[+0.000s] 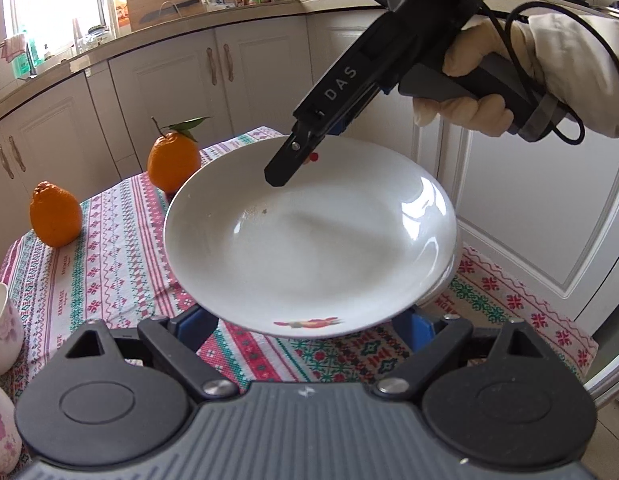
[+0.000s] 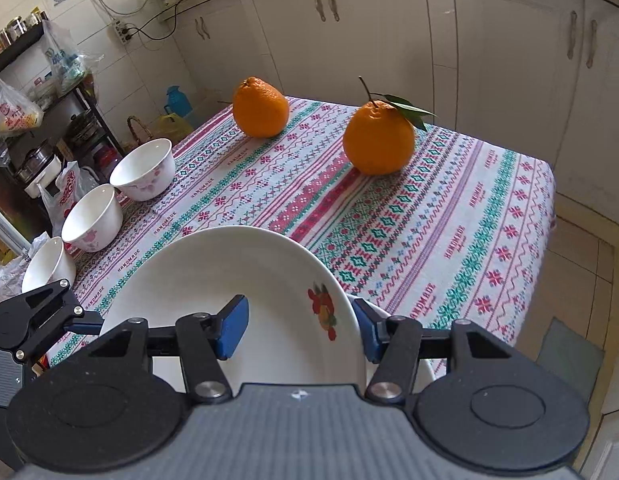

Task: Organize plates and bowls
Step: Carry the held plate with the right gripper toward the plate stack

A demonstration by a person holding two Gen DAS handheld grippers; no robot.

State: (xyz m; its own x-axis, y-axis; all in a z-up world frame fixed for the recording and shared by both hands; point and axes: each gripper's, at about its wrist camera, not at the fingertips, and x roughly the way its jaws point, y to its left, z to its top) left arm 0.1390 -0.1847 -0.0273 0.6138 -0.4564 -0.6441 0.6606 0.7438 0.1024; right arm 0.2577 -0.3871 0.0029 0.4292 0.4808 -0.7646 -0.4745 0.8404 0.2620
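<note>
Left wrist view: plate (image 1: pixel 309 240) was white, shallow and glossy, with a small red-orange fruit decal near its near rim and a dark speck on the inside; it hung tilted above the tablecloth (image 1: pixel 109 264). Right gripper (image 1: pixel 279 178) pinched its far rim, held by a gloved hand (image 1: pixel 469 92). Left gripper (image 1: pixel 309 328) stood wide, blue pads either side of the plate's near edge; contact couldn't be told. A second white rim showed just under the plate's right side. Two oranges (image 1: pixel 55 216) sat on the cloth beyond, one with leaves; bowls at the left edge. Right wrist view: right gripper (image 2: pixel 301 328) was clamped narrow on the plate (image 2: pixel 229 280) rim, decal beside the right pad. Three white floral bowls (image 2: pixel 143 170) lined the table's left edge, well apart from the plate; oranges (image 2: pixel 261 108) stood further back.
</note>
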